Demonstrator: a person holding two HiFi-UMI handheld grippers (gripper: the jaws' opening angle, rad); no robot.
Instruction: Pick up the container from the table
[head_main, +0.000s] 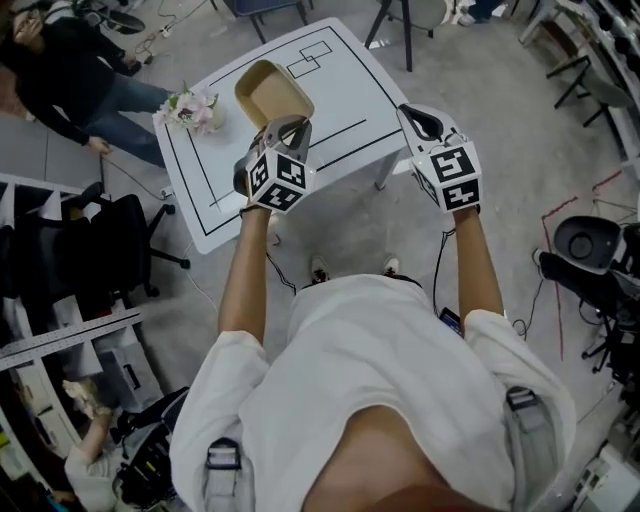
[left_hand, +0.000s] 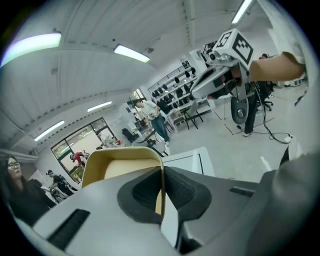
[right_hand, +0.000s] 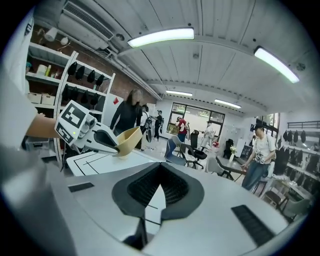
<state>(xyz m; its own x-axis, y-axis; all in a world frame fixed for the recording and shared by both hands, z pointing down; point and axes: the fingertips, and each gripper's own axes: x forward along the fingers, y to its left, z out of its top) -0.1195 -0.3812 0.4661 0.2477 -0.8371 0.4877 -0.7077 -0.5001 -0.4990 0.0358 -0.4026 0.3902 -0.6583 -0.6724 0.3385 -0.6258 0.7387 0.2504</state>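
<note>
A tan, open-topped container (head_main: 272, 92) hangs tilted over the white table (head_main: 345, 85). My left gripper (head_main: 286, 126) is shut on the container's near rim. In the left gripper view the thin rim of the container (left_hand: 119, 169) runs between the pads of the left gripper (left_hand: 162, 194). The right gripper (head_main: 417, 117) hovers by the table's right edge, shut with nothing between its jaws. The right gripper view looks past the closed right gripper (right_hand: 159, 192) to the left gripper (right_hand: 94, 137) and the container (right_hand: 128, 140) over the table (right_hand: 95, 162).
A small bunch of flowers (head_main: 193, 108) stands at the table's left corner. Black rectangles and lines are marked on the tabletop. A person in black (head_main: 65, 75) stands at the far left beside an office chair (head_main: 120, 235). Chairs and cables lie round the table.
</note>
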